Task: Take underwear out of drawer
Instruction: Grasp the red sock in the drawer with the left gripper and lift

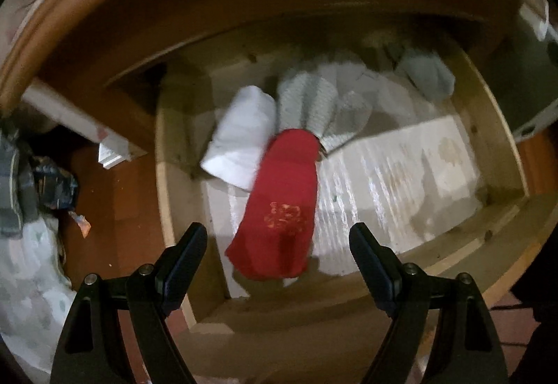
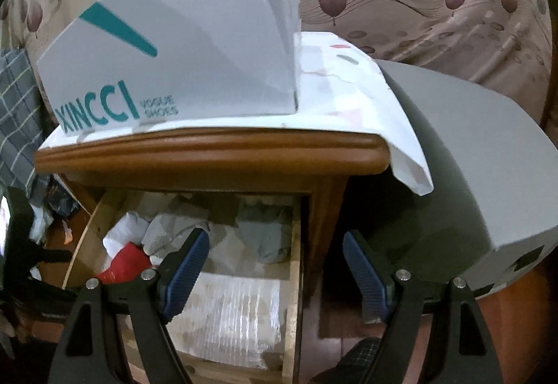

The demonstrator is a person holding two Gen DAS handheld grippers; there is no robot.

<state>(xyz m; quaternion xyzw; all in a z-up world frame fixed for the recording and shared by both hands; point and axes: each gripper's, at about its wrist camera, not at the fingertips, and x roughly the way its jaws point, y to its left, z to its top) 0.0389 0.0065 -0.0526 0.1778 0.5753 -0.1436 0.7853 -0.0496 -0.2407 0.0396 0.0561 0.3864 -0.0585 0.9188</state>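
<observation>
Grey shoebox (image 2: pixel 195 45) on white patterned cloth (image 2: pixel 352 98) atop the wooden nightstand (image 2: pixel 216 153).

One red garment (image 1: pixel 279 206), one drawer (image 1: pixel 502 140)

The clothes at the back of the drawer (image 1: pixel 505 153) are smeared by blur, so the pale pieces (image 1: pixel 348 94) cannot be told apart. The red cloth (image 2: pixel 120 262) is partly hidden behind the right hand-held gripper (image 2: pixel 275 265). The bundle (image 1: pixel 21 174) on the floor is cut off by the picture's left edge.
</observation>
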